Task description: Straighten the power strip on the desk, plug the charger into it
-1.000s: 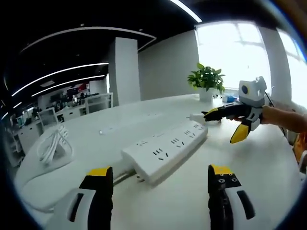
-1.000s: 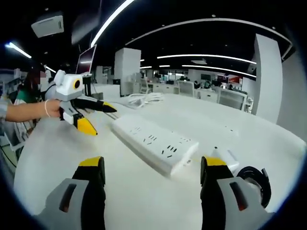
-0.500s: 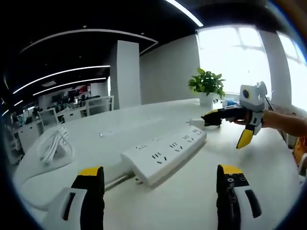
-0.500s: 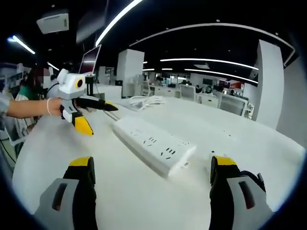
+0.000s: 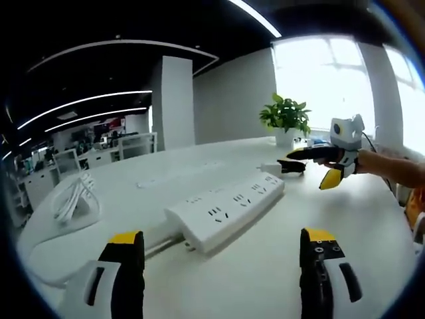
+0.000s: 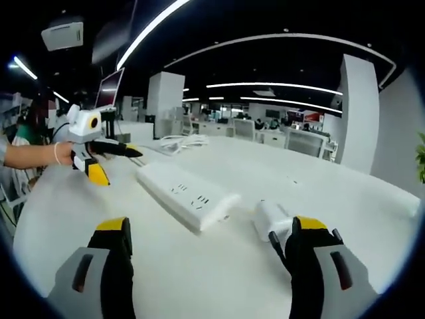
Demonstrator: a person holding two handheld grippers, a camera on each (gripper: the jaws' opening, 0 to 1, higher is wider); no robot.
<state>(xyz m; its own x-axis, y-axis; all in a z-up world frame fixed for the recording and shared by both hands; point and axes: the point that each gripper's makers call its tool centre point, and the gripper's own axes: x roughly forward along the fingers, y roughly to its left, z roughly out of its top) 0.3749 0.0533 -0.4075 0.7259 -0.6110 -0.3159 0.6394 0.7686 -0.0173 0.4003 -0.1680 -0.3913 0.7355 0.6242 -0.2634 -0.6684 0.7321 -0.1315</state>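
Left gripper view: left hand-held gripper (image 5: 220, 240) spread wide, yellow-tipped jaws low over the white bench (image 5: 372, 226), holding nothing. Long white multi-socket power strip (image 5: 224, 211) lies diagonally mid-bench, just beyond the jaws, not touching them. Right hand-held gripper (image 5: 312, 165) hovers past the strip's far end, jaws parted around nothing, near a small white charger (image 5: 273, 167). Coiled white cable (image 5: 72, 201) near the bench's left edge; green potted plant (image 5: 287, 117) at the far edge.

Right gripper view: right hand-held gripper (image 6: 211, 226) wide open, empty. White charger (image 6: 272, 218) lies on the bench just beside its right jaw; contact unclear. Power strip (image 6: 185, 193) lies diagonally ahead; left hand-held gripper (image 6: 114, 164) open beyond its far end.
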